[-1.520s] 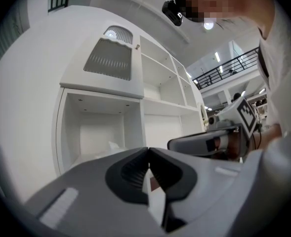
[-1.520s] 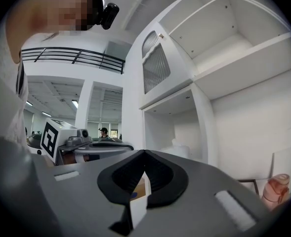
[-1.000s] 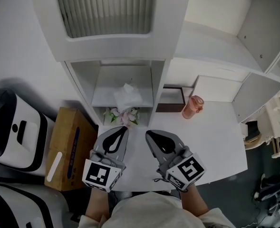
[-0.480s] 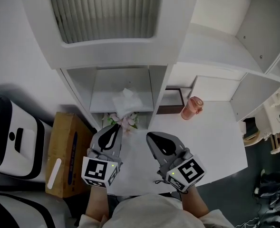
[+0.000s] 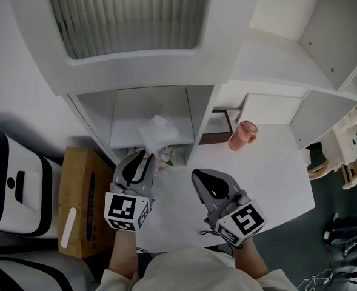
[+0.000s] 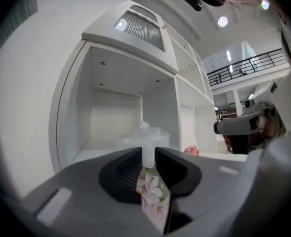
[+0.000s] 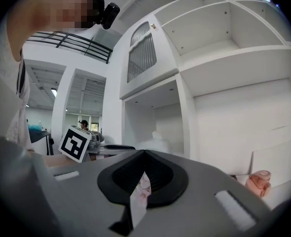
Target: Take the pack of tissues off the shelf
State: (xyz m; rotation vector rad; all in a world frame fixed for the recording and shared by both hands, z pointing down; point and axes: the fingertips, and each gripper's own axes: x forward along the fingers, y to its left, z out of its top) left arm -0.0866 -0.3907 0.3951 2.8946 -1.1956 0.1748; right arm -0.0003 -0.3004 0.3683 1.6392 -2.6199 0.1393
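White shelf unit (image 5: pixel 202 111) is faced by both grippers. Left gripper (image 6: pixel 148 154): jaws have just been opening and are now narrowly apart, with nothing gripped. Right gripper (image 7: pixel 144 153): jaws are closed at the tips. Crumpled clear-wrapped pack of white tissues (image 5: pixel 157 131) is seen on the lower left shelf, just beyond the left jaws.
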